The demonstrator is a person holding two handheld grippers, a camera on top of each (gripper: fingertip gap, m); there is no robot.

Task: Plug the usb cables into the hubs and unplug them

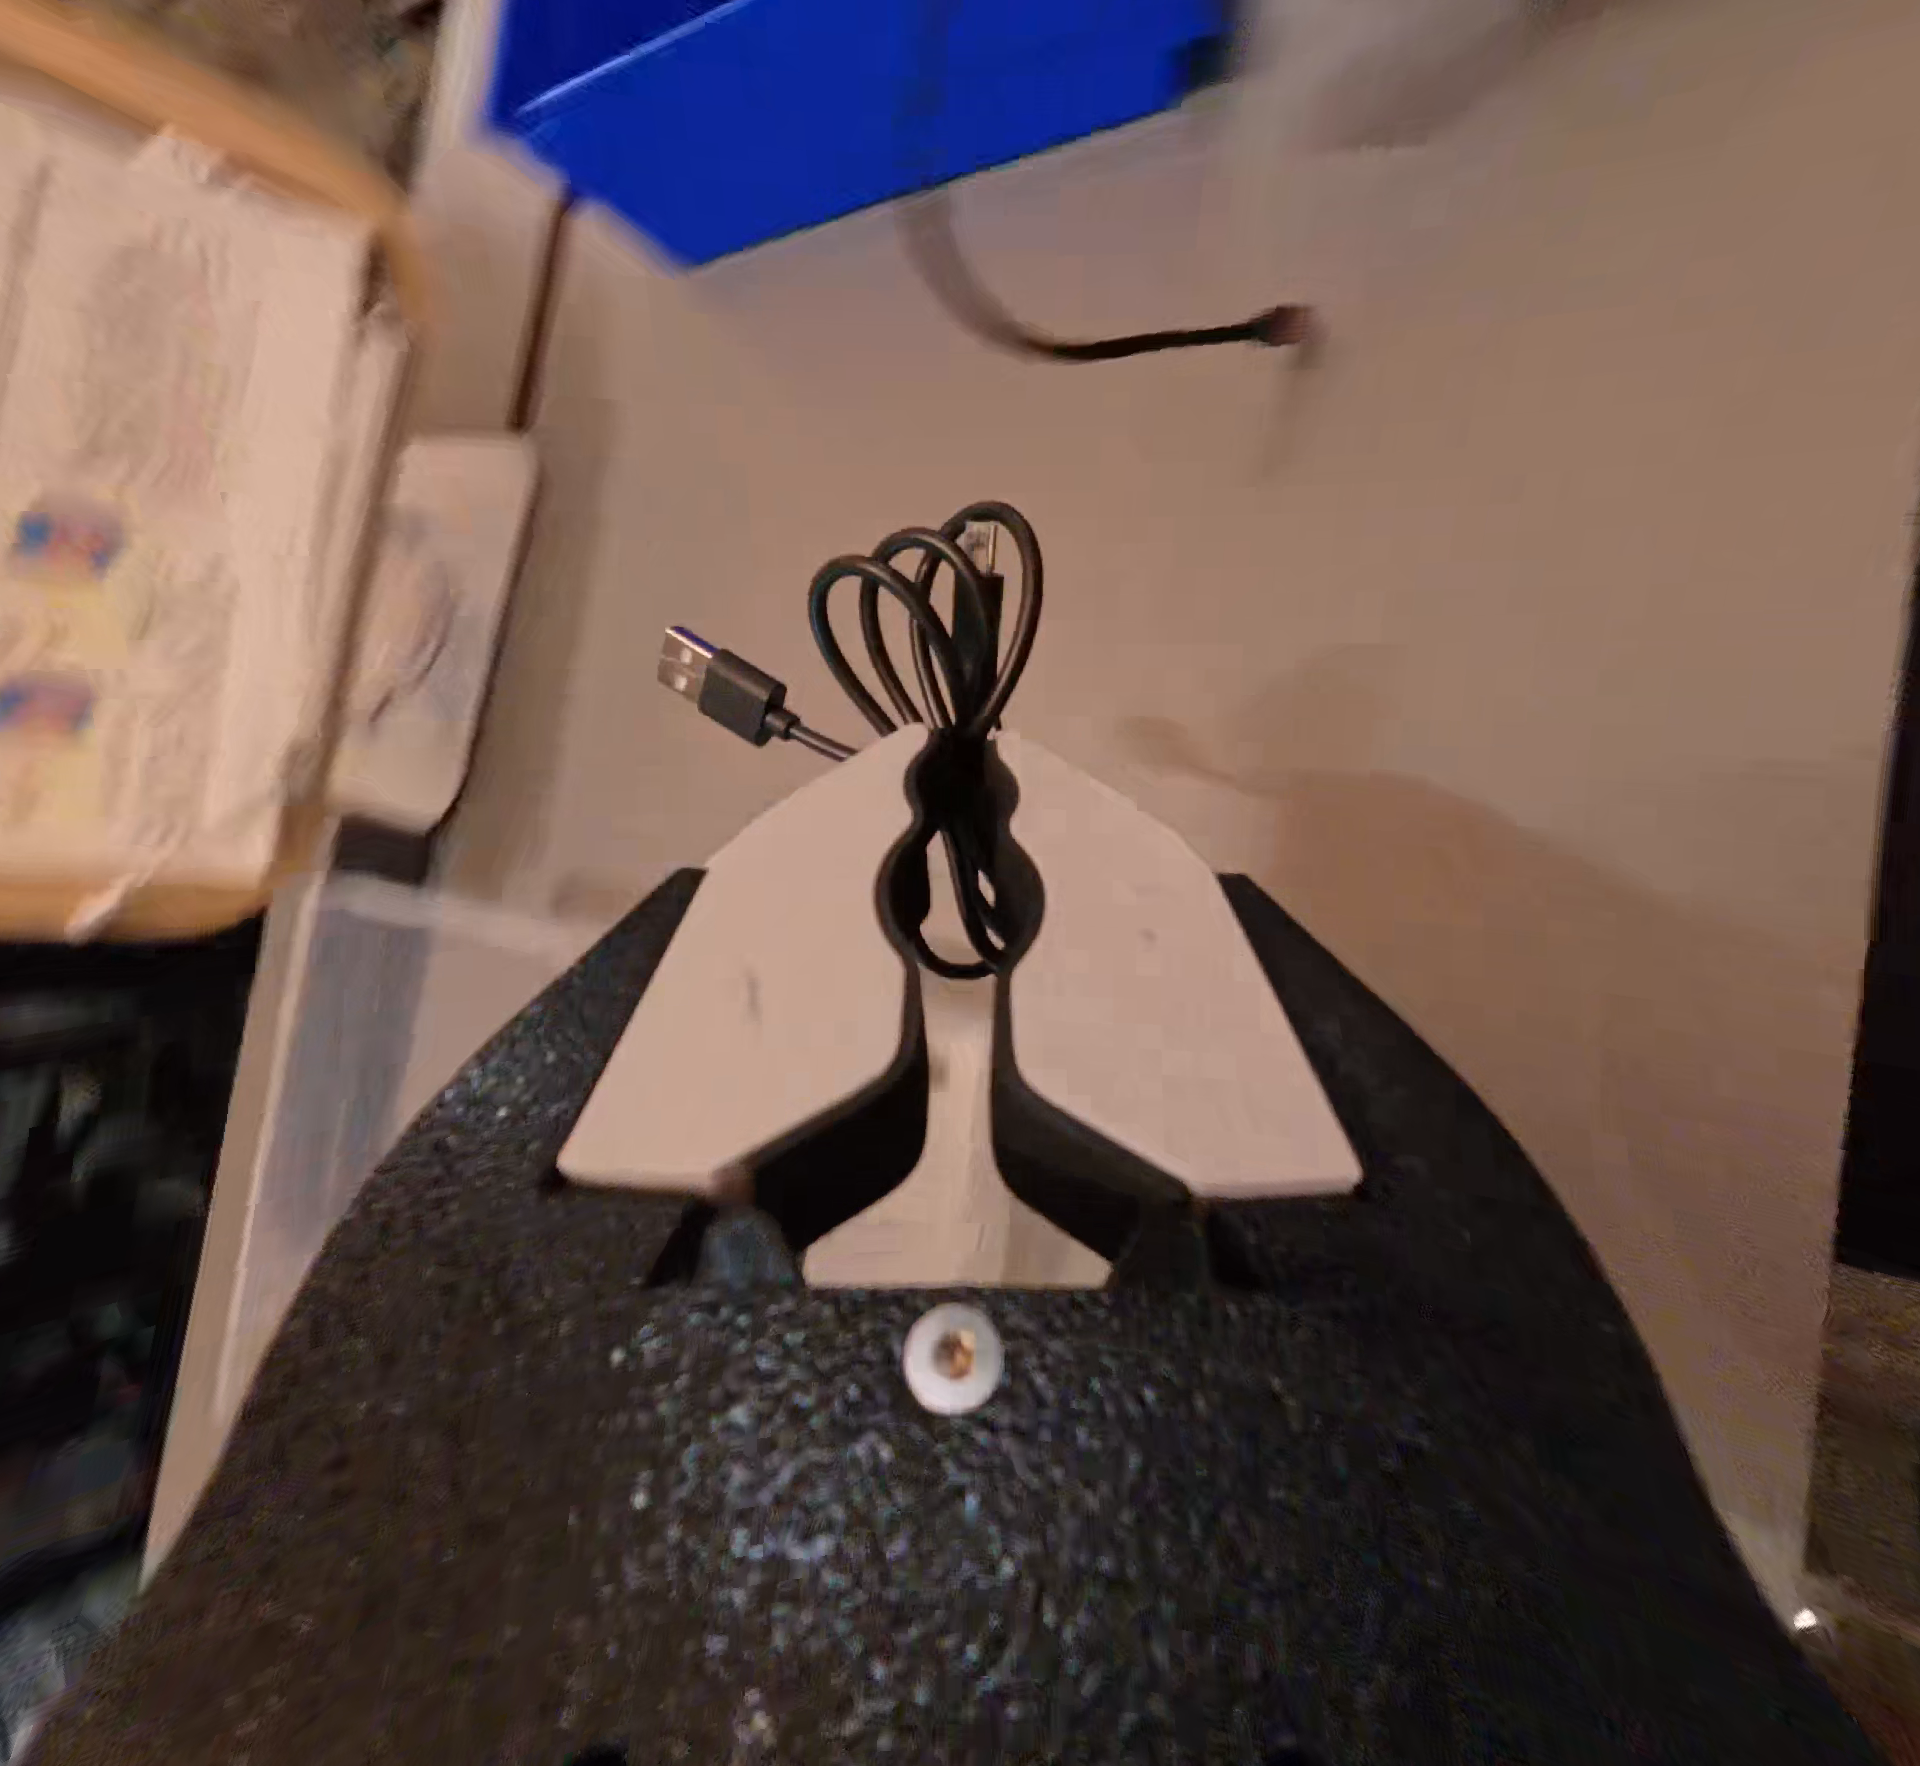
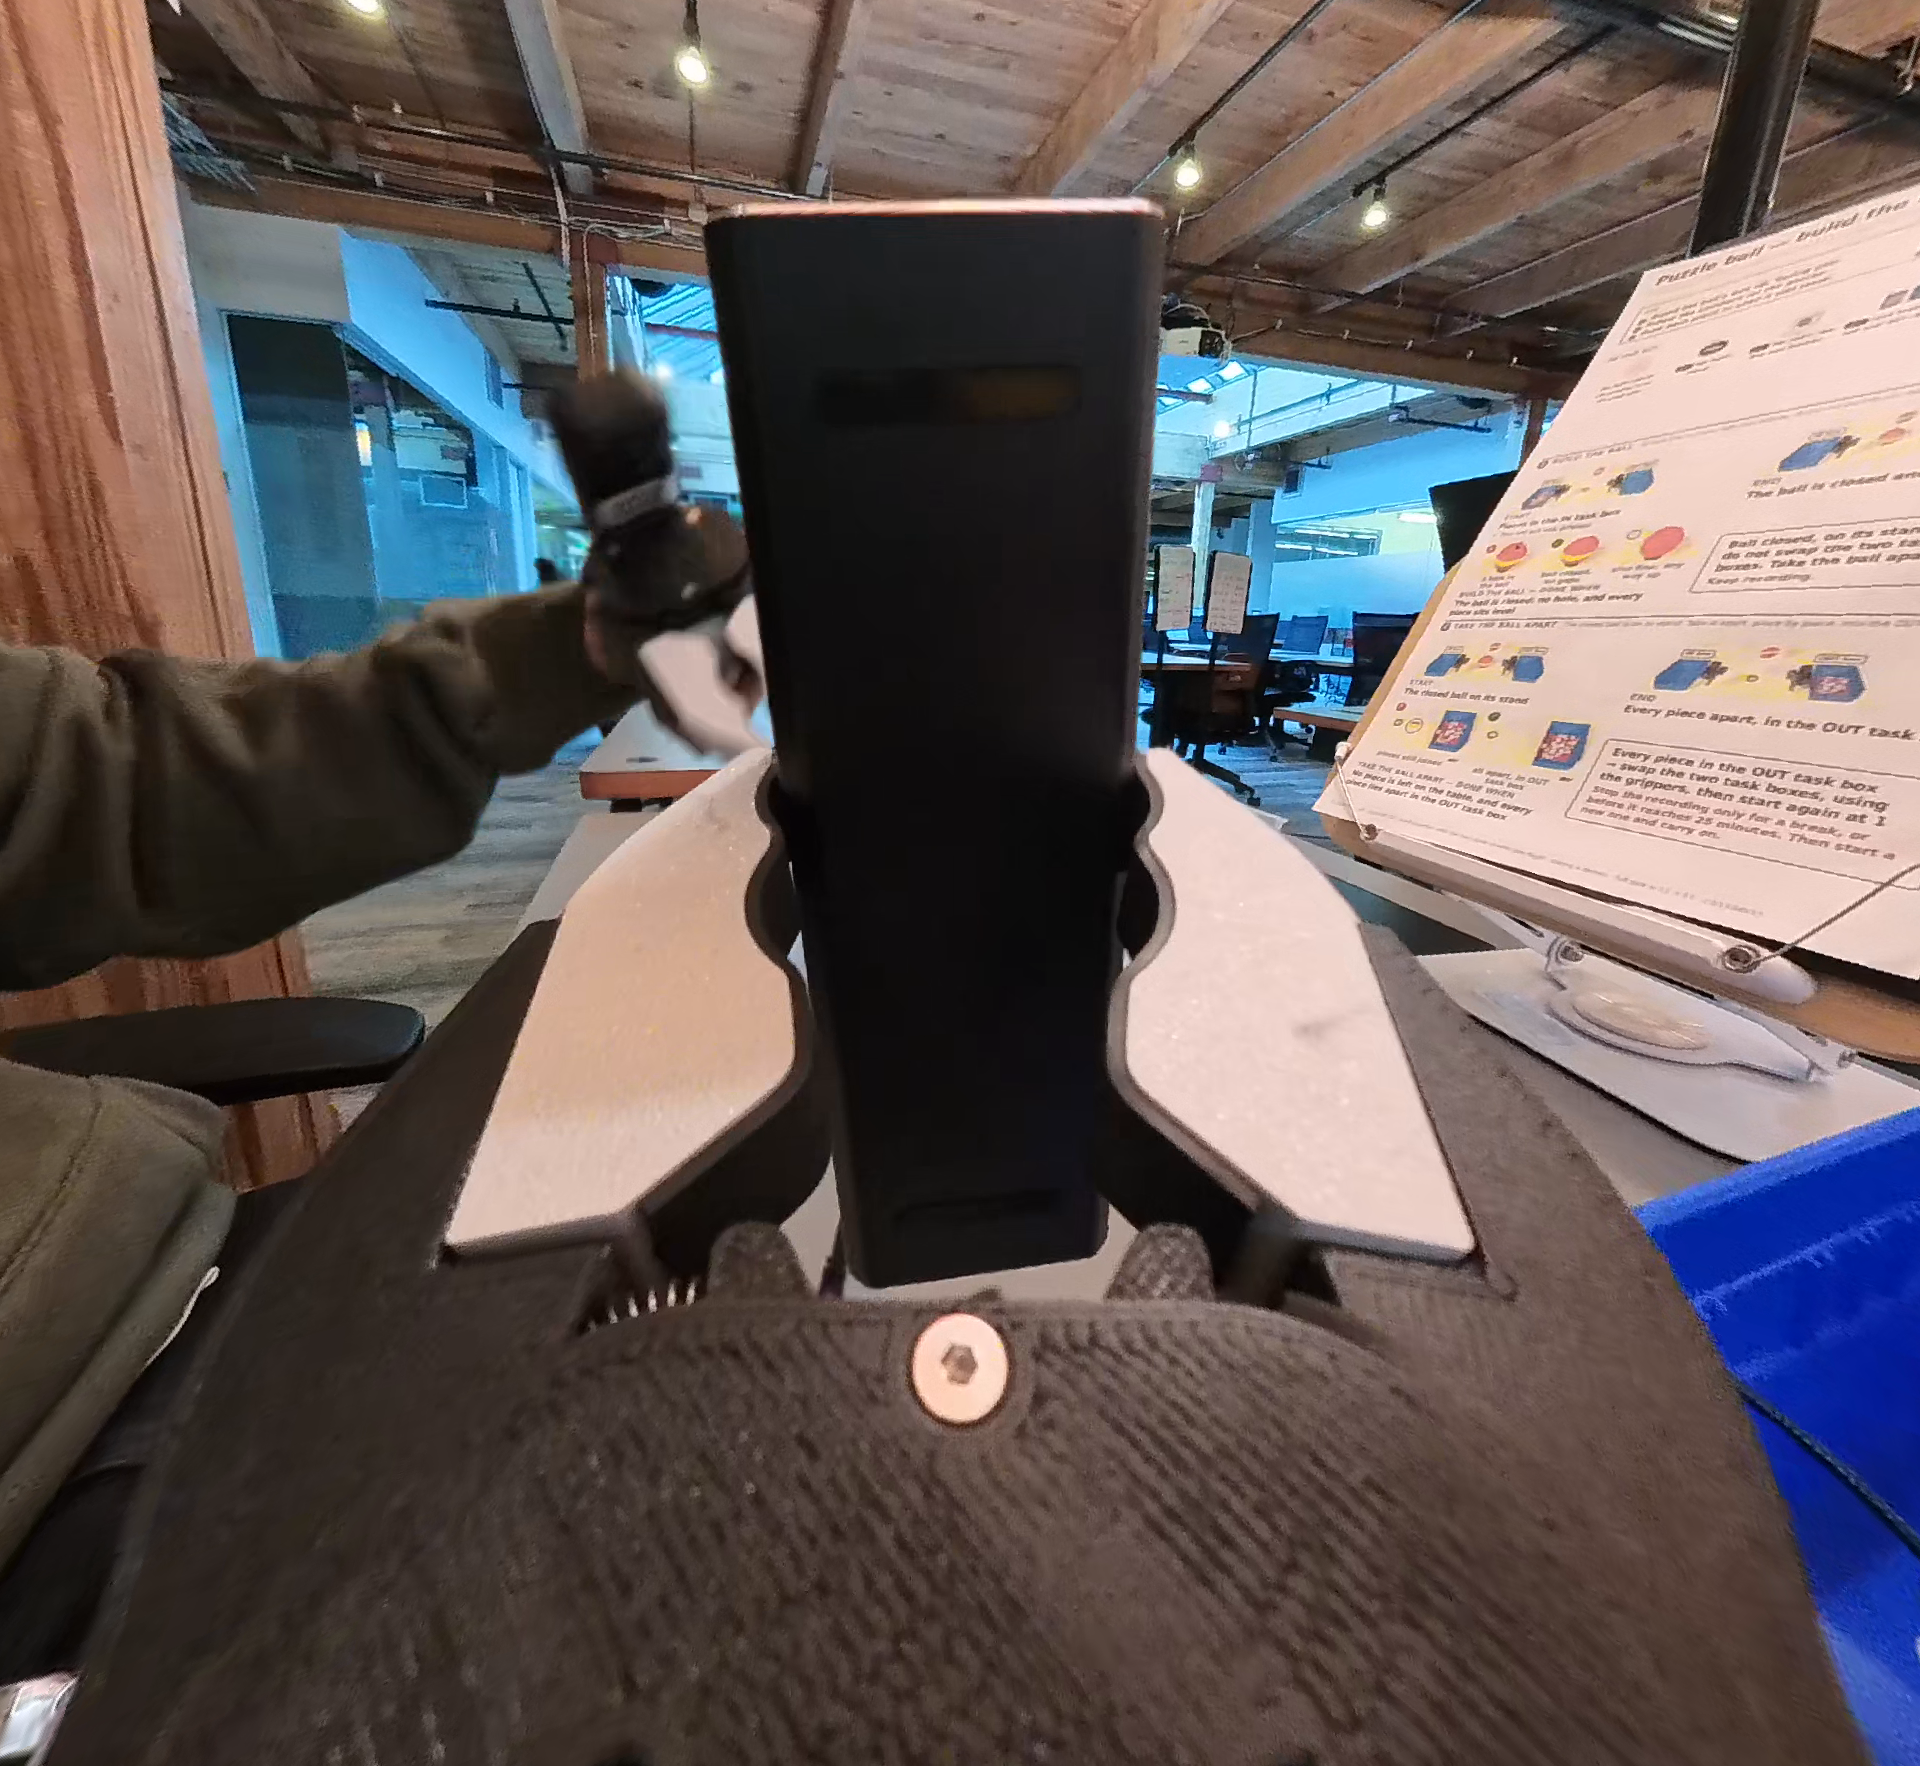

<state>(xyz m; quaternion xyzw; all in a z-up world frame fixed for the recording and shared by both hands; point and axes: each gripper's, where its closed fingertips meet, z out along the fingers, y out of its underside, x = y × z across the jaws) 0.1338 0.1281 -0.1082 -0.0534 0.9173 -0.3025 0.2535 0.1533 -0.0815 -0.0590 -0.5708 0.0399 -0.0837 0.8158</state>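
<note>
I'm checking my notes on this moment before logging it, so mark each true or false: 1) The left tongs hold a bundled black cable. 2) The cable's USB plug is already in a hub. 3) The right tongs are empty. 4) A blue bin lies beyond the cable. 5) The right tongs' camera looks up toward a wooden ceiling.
1) True: the left tongs pinch the bundled black cable.
2) False: its USB plug sticks out free to the left, in nothing.
3) False: the right tongs grip a black hub held upright.
4) True: the blue bin lies beyond it.
5) True: the wooden ceiling fills the top.
</note>
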